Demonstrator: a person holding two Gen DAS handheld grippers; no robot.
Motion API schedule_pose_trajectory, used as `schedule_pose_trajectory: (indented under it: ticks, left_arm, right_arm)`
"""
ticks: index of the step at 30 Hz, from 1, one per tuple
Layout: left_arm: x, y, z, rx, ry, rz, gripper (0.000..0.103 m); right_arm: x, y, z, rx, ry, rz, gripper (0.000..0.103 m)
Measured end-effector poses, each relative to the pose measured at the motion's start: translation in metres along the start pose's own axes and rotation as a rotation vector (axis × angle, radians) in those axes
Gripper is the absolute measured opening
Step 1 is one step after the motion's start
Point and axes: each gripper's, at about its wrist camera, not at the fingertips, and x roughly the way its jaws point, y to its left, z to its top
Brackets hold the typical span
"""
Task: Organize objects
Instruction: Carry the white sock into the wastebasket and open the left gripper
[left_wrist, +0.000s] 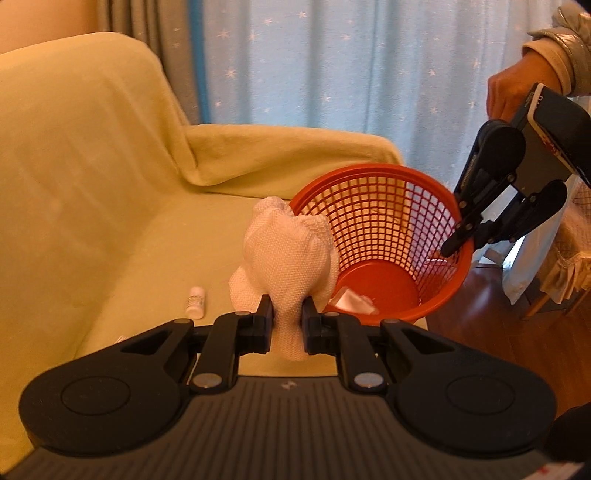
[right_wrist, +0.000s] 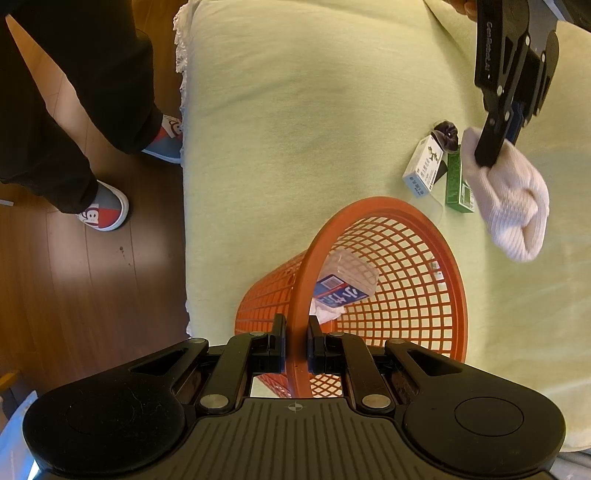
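My left gripper (left_wrist: 288, 317) is shut on a rolled white sock (left_wrist: 291, 258), held in the air just left of the red mesh basket (left_wrist: 388, 221). The same sock (right_wrist: 513, 206) hangs beyond the basket in the right wrist view, with the left gripper (right_wrist: 495, 147) above it. My right gripper (right_wrist: 296, 343) is shut on the basket's rim (right_wrist: 306, 280) and tilts the basket on the sofa. In the left wrist view the right gripper (left_wrist: 461, 243) clamps the basket's right rim. Inside the basket lie a clear packet with a blue label (right_wrist: 340, 291) and something white.
On the yellow-green sofa cover (right_wrist: 295, 129) lie a white box (right_wrist: 423, 170), a green box (right_wrist: 456, 181) and a dark scrunchie (right_wrist: 447, 134). A small white tube (left_wrist: 195, 301) lies on the seat. A person's legs and slippers (right_wrist: 107, 210) stand on the wood floor to the left.
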Motion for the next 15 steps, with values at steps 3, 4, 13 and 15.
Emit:
schedule_pose_trajectory:
  ticks: [3,4,13,15]
  left_arm:
    - [0.004,-0.005,0.004,0.016,-0.005,-0.015,0.012]
    - [0.006,-0.006,0.005,0.020,-0.007,-0.021,0.012]
    - [0.013,-0.010,0.008,0.040,-0.013,-0.044,0.012]
    - [0.012,-0.010,0.008,0.040,-0.015,-0.049,0.012]
  right_arm:
    - [0.000,0.000,0.000,-0.001,-0.001,-0.001,0.007]
    - [0.000,0.000,0.000,0.002,0.001,0.000,0.007]
    - [0.001,0.000,-0.001,0.005,0.001,-0.001,0.007]
    - [0.001,0.000,-0.001,0.005,0.001,0.000,0.007]
